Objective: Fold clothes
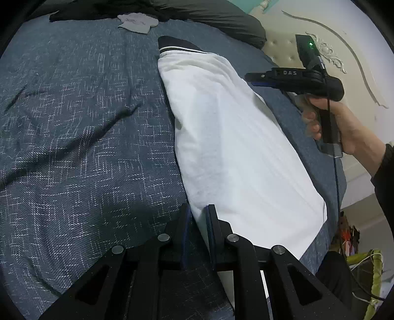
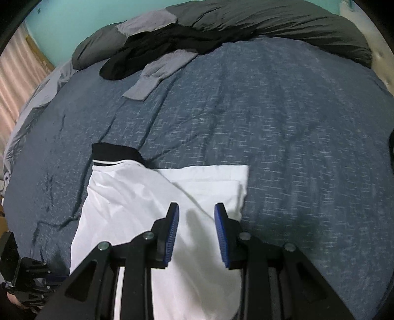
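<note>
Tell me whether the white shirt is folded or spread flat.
Partly folded: the white shirt lies narrowed lengthwise, one layer doubled over another, black collar exposed.

There is one white shirt (image 2: 138, 201) with a black collar, lying near the front edge of one bed (image 2: 283, 137). At the far edge are one black piece of clothing (image 2: 147, 49), one gray one (image 2: 157, 71) and one dark gray blanket (image 2: 283, 22). Two grippers show, each with two fingers.

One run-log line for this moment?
left gripper: shut on white garment | right gripper: open above it | surface: bed
</note>
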Tool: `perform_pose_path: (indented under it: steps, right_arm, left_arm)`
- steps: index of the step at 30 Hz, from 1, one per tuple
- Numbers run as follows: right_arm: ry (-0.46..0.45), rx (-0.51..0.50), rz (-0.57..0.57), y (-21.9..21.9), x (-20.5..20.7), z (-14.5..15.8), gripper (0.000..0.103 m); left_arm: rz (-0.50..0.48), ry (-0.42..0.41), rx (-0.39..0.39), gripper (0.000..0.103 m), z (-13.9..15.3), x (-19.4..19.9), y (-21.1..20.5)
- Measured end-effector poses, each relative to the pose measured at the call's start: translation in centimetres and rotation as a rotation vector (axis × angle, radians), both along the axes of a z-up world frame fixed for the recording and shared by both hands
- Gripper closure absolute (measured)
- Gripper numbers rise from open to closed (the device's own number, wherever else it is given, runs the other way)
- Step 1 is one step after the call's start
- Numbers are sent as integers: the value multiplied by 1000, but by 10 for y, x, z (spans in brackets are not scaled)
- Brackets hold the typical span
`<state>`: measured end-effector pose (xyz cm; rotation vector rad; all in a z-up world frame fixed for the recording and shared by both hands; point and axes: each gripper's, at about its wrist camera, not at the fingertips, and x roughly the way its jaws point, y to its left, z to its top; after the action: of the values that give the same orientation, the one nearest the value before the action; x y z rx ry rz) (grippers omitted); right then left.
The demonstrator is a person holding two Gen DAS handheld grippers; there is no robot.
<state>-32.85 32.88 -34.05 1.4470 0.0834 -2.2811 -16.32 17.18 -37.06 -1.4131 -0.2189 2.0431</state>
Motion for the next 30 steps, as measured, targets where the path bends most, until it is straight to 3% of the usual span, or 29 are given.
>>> perform_pose_path:
  steps: [4, 6, 9, 22, 30]
  right_arm:
    - [2, 34, 32, -9, -2, -8, 78]
    - [2, 25, 41, -11, -2, -10, 92]
    - [19, 24, 48, -13, -3, -8, 101]
    - [90, 67, -58, 0, -18, -1, 103]
    - [44, 58, -44, -13, -25, -20, 102]
  left_arm:
    - [-6, 1, -8, 89, -1, -1, 2]
    - [-8, 1, -9, 89, -2, -2, 2]
    - [-9, 0, -9, 89, -2, -3, 2]
    - [-13, -8, -10, 89, -6, -7, 0]
    - [-14, -13, -9, 89, -7, -9, -3]
